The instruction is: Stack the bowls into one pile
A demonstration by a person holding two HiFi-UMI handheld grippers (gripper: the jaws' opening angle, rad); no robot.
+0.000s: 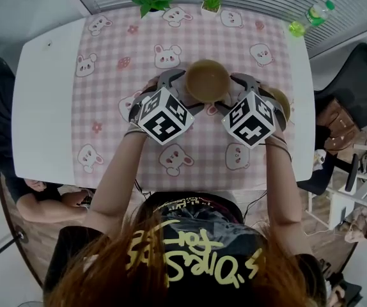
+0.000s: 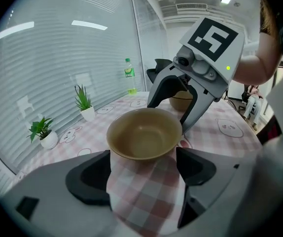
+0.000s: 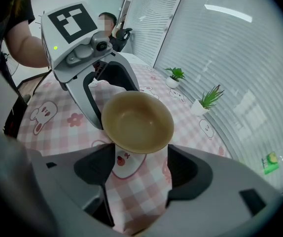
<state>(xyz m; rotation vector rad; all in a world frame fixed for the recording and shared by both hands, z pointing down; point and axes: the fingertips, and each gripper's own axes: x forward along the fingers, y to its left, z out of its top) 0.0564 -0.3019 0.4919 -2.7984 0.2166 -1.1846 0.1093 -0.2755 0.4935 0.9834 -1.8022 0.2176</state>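
A tan bowl stands upright and empty on the pink checked cloth, mid-table. My left gripper is at its left side and my right gripper at its right, both open. In the left gripper view the bowl sits at the jaw tips of that gripper, with the right gripper facing it from behind. The right gripper view shows the same bowl at its tips, opposite the left gripper. A second tan bowl lies right of my right gripper, partly hidden; it also shows as the bowl.
Two small potted plants stand at the table's far edge. A green bottle is at the far right corner. A bare white table strip runs along the left, where a person sits. A dark chair is at the right.
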